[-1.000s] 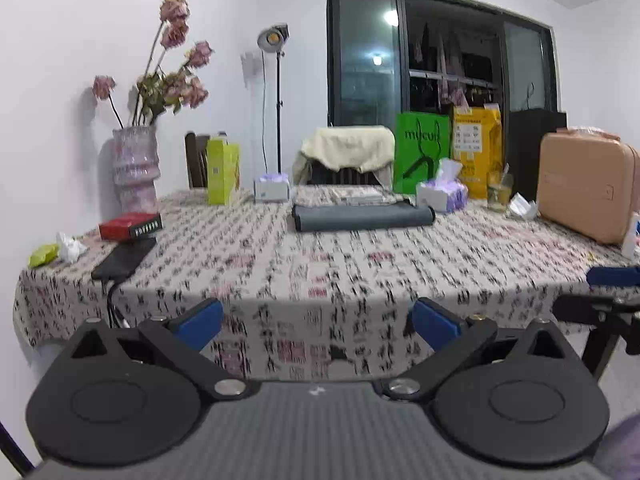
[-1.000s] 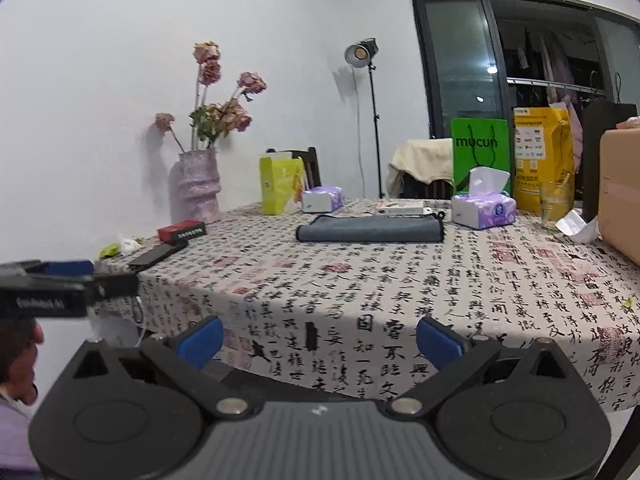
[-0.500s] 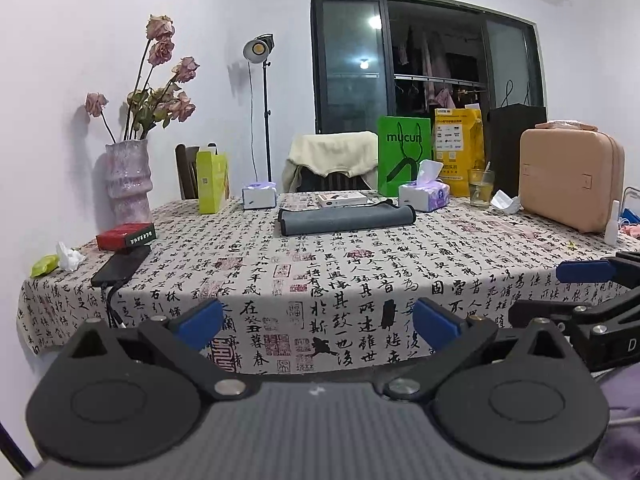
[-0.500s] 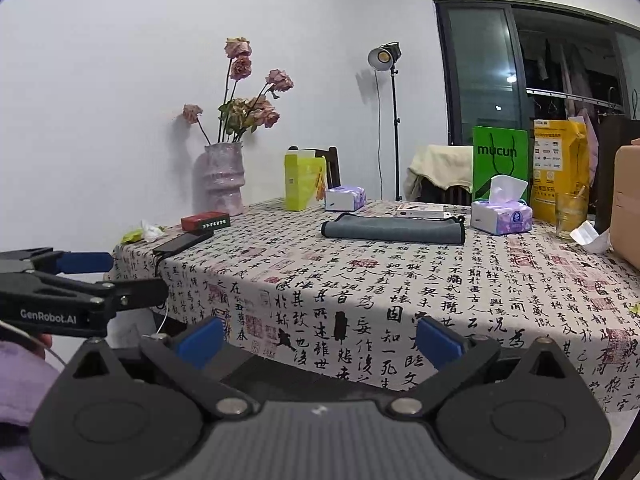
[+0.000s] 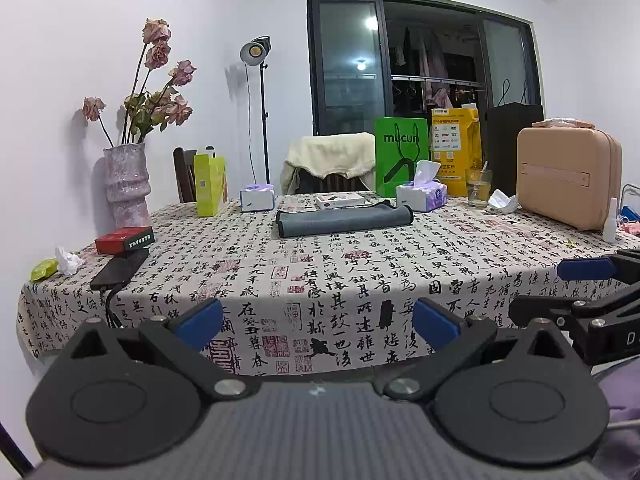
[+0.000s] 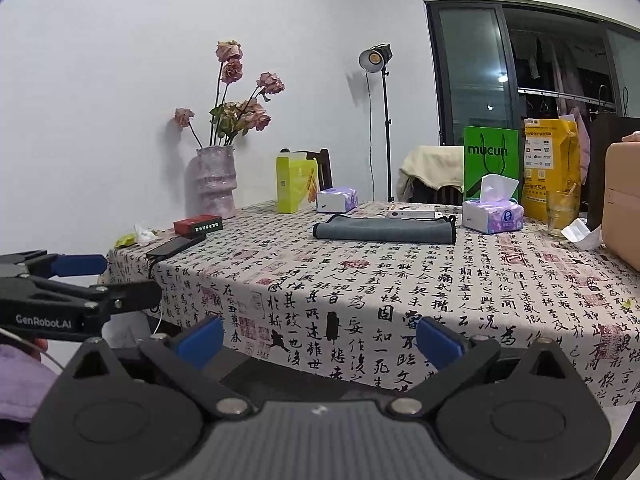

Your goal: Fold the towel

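A grey towel (image 5: 344, 221) lies folded into a long flat strip on the far middle of the table; it also shows in the right wrist view (image 6: 386, 229). My left gripper (image 5: 318, 322) is open and empty, held off the table's near edge, far from the towel. My right gripper (image 6: 320, 336) is open and empty, also off the near edge. The right gripper shows at the right of the left wrist view (image 5: 576, 292). The left gripper shows at the left of the right wrist view (image 6: 92, 284).
The table (image 5: 400, 280) has a calligraphy-print cloth. On it stand a vase (image 5: 126, 186), a yellow-green box (image 5: 209, 184), two tissue packs (image 5: 422, 196), a red box (image 5: 125, 239), a phone (image 5: 120, 268), a glass (image 5: 478, 188) and a pink case (image 5: 568, 182).
Both grippers have pulled back and risen a little from the table, so more of the tabletop shows. Each gripper now shows more fully in the other's view. Both stay open.
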Demonstrator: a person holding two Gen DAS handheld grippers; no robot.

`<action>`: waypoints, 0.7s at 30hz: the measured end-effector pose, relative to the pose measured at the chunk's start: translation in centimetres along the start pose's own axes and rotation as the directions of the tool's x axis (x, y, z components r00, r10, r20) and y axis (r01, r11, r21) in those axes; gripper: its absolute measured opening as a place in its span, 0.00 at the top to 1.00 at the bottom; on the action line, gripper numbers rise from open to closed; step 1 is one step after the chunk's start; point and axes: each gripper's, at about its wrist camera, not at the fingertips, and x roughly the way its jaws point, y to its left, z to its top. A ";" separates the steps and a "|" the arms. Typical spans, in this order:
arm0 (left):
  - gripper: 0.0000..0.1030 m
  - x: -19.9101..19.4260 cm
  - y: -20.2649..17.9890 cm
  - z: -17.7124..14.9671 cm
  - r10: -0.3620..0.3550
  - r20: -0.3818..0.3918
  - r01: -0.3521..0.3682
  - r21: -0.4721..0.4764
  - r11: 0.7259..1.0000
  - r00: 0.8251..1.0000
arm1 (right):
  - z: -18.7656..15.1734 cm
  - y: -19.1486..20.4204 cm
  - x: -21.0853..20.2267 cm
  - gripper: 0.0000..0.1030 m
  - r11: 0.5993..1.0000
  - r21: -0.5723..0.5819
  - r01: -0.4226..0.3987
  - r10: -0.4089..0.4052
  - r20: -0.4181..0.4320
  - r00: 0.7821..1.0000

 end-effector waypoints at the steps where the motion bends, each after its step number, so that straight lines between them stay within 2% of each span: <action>1: 0.00 0.0 0.0 0.0 0.000 0.000 0.000 -0.001 1.000 1.000 | 0.0 0.0 0.0 0.00 1.000 0.001 0.001 -0.001 0.001 1.000; 21: 0.00 0.1 -0.1 0.0 -0.002 0.000 0.002 0.002 1.000 1.000 | -0.3 -0.2 0.0 0.00 1.000 0.012 0.003 -0.003 -0.003 1.000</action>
